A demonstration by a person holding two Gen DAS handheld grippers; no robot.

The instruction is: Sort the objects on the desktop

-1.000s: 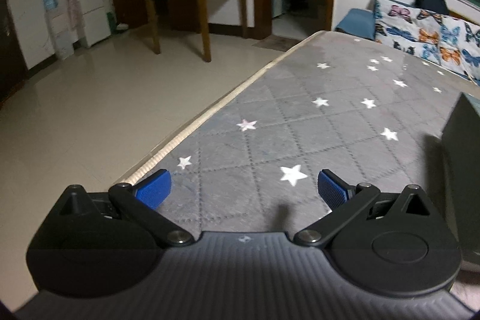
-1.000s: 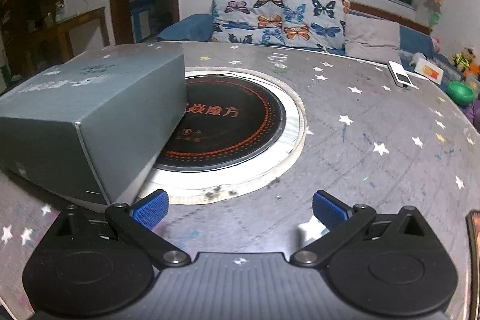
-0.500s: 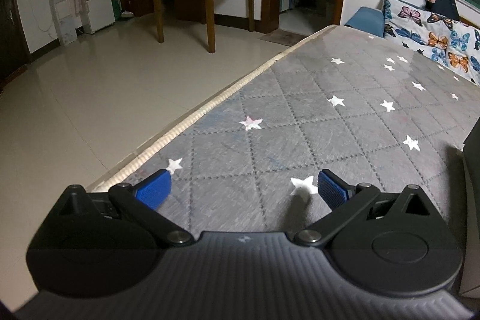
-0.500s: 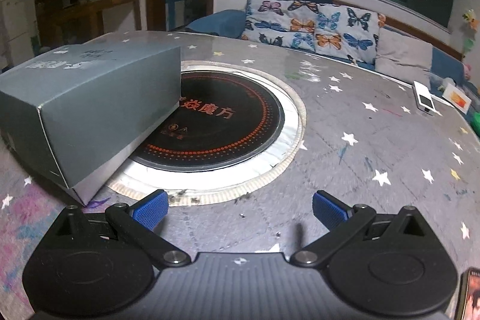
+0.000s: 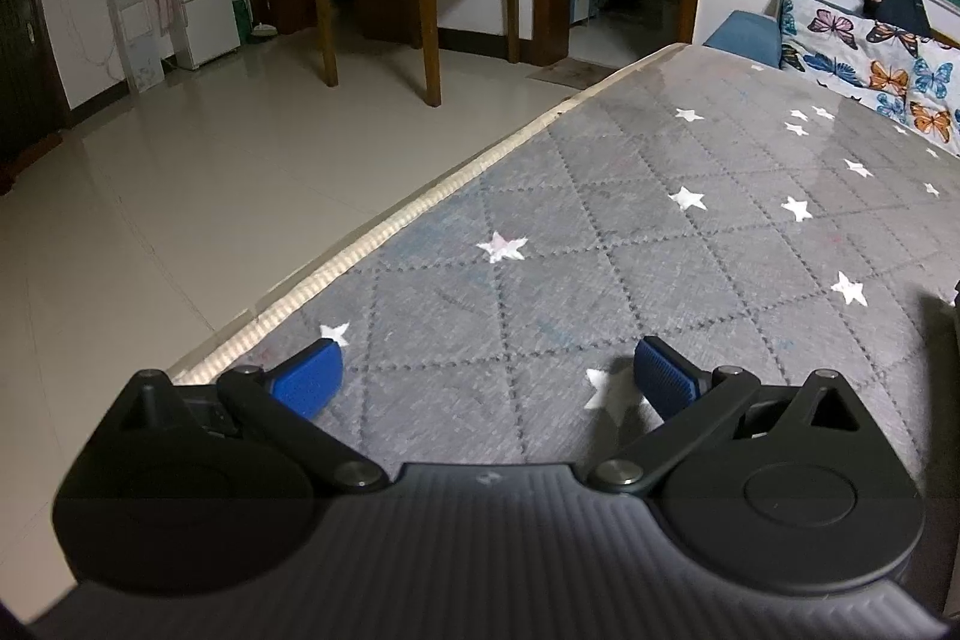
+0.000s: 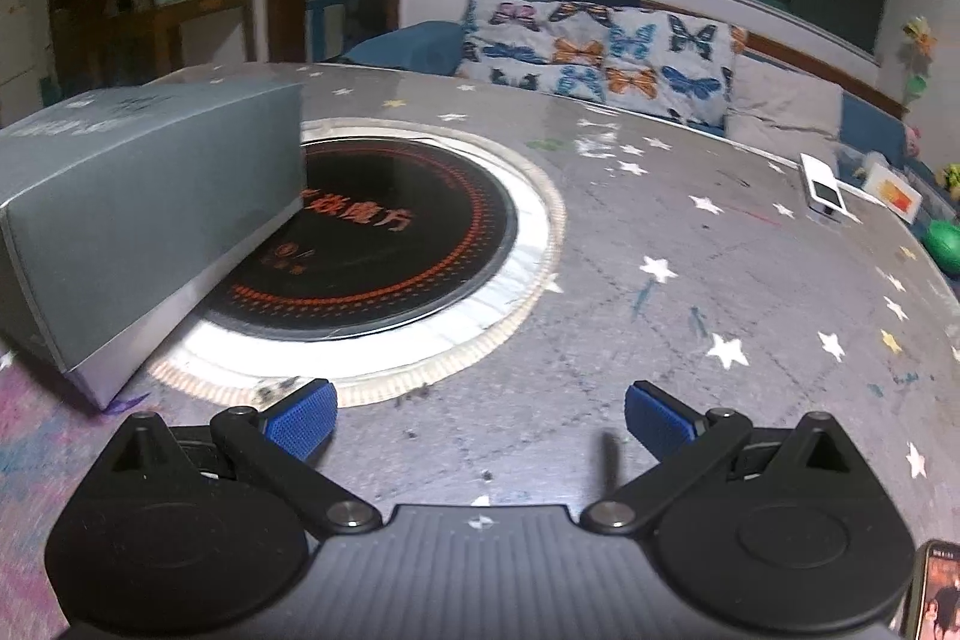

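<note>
Left gripper (image 5: 489,376), black w/ blue ribbed pads, hovers low over the grey quilted star-print tablecloth (image 5: 690,244) near the table's cream edge, jaws spread wide, nothing between them. Right gripper (image 6: 480,415), same build, also spread wide & empty, sits over the cloth just in front of the round black induction hob (image 6: 384,244) w/ its silver rim, set into the table. Grey rectangular cardboard box (image 6: 144,196) lies at left, one long edge overlapping the hob. Far right: small white device (image 6: 823,187) near the table edge, green ball (image 6: 943,247) beyond it. Phone corner (image 6: 936,598) at bottom right.
</note>
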